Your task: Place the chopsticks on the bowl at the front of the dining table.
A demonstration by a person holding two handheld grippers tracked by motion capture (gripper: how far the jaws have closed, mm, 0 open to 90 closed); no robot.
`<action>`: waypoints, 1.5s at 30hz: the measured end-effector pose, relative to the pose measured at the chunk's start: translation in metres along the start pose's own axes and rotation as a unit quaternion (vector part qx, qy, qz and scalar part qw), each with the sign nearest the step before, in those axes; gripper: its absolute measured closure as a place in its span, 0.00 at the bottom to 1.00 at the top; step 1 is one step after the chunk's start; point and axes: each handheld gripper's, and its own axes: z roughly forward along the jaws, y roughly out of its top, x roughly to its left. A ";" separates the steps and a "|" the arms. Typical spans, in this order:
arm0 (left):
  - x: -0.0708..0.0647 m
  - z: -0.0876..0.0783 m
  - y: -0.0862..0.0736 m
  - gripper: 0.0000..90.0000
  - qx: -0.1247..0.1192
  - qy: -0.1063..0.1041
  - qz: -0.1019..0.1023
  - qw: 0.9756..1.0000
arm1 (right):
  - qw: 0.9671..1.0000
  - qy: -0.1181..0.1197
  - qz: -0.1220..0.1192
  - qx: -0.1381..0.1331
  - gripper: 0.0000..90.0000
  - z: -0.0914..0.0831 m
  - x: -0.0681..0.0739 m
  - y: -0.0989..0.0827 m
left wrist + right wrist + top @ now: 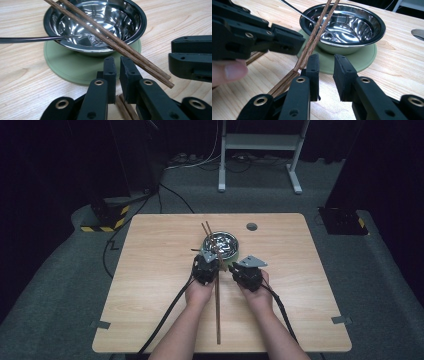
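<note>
**A:** Steel bowl (95,23) sits on the green mat (72,66), just ahead of both sets of fingers. One pair of wooden chopsticks (112,42) lies across the bowl's rim, near ends sticking out past the left gripper (117,72) toward the right gripper (325,75). A second pair (218,310) lies flat on the table (150,290), running back under the left gripper between the two hands.

**B:** Finger state?

**A:** Left: narrow slot, nothing between the pads; the rim pair passes just outside its right-hand finger (128,75). Right: moderately parted, empty; the same pair's ends stop just beside its left-hand finger (313,72). Dark-handled utensil (27,39) also rests in the bowl, on the far side from that pair.

**B:** So neither has a grip. Plan?

**A:** My read: the step is picking up the rim pair. Left needs to spread wider first; the slot looks too tight for two sticks. Then shift sideways so both sticks sit between the pads, close square across them. Pinch near the free ends, clear of the rim.

**B:** Risk?

**A:** Catching one stick and rolling the other off, or nudging the bowl on the mat. Close slowly, lift level.
</note>
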 end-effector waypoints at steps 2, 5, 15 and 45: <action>0.000 0.000 0.000 0.92 -0.001 0.000 -0.001 1.000 | 1.000 0.000 -0.001 0.002 0.83 0.001 0.001 0.000; -0.002 0.001 0.000 0.92 -0.002 0.000 0.004 1.000 | 1.000 0.011 -0.004 0.005 0.83 0.003 0.002 0.000; -0.001 0.001 0.000 0.92 -0.001 0.000 0.007 1.000 | 1.000 0.019 -0.006 0.012 0.83 0.003 0.006 -0.001; 0.004 -0.003 0.002 0.93 0.007 -0.005 0.029 1.000 | 0.999 0.035 -0.037 0.015 0.84 0.004 0.015 -0.001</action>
